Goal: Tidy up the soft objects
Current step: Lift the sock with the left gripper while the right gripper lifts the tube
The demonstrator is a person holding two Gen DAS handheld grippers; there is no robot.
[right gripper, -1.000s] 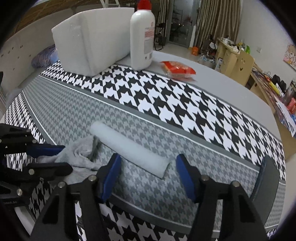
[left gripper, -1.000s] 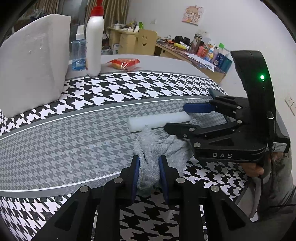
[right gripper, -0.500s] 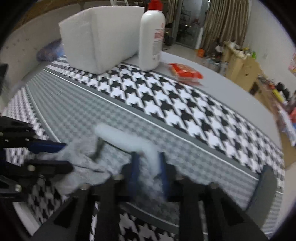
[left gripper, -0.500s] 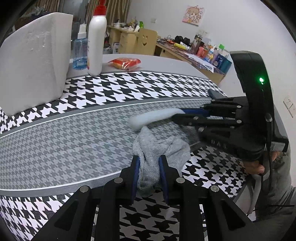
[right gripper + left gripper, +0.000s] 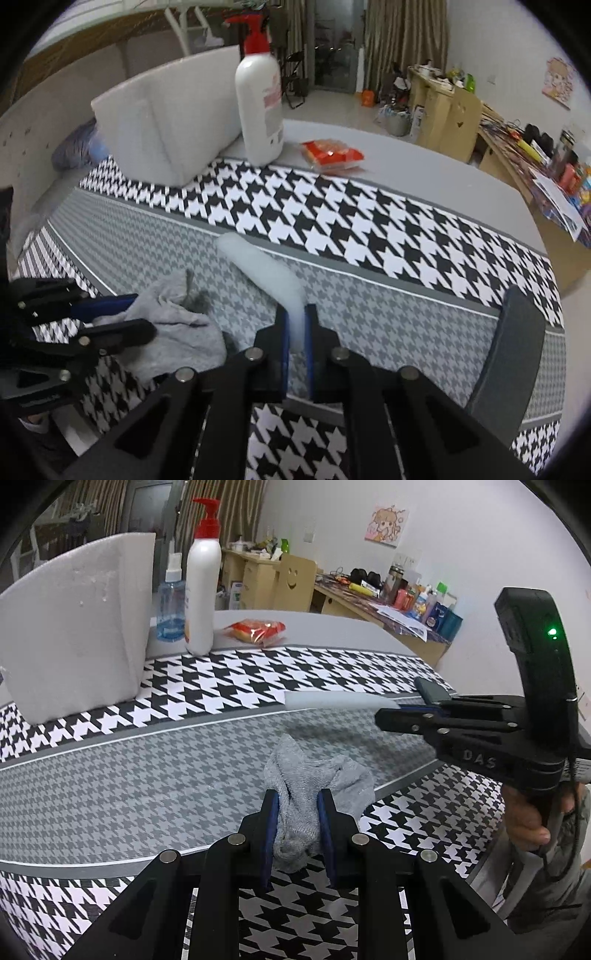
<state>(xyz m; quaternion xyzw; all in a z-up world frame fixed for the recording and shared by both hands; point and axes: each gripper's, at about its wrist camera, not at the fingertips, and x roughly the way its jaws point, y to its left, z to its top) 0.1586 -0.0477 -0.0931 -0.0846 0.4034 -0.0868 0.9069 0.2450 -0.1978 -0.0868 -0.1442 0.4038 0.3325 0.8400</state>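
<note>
The white foam stick [image 5: 264,271] is pinched at its near end between the blue pads of the right hand-held gripper [image 5: 295,332], whose jaws are closed tight on it. The stick rises out of the jaws toward 11 o'clock in the right wrist view, its far end over the grey houndstooth band of the table [image 5: 388,317]. In the left wrist view the same stick [image 5: 332,699] sits at about 1 o'clock, lifted off the cloth with a soft shadow under it, and the right hand-held gripper [image 5: 400,710] reaches in from 3 o'clock.

The grey sock [image 5: 314,794] lies crumpled on the table [image 5: 129,775] just below the stick, apart from it. The left hand-held gripper [image 5: 297,816] is clamped on the sock's near end, with the fabric bunched between its blue pads. In the right wrist view the sock [image 5: 173,325] is at 9 o'clock, with the left hand-held gripper [image 5: 118,314] coming in from the left edge.

Toward 11 o'clock in the left wrist view a large white foam block [image 5: 74,635] stands on the black-and-white houndstooth band. Beside it stand a blue spray bottle [image 5: 170,609] and a white pump bottle with a red top [image 5: 201,587], both upright. A red snack packet [image 5: 255,629] lies flat just right of them, on the plain grey part of the table.
</note>
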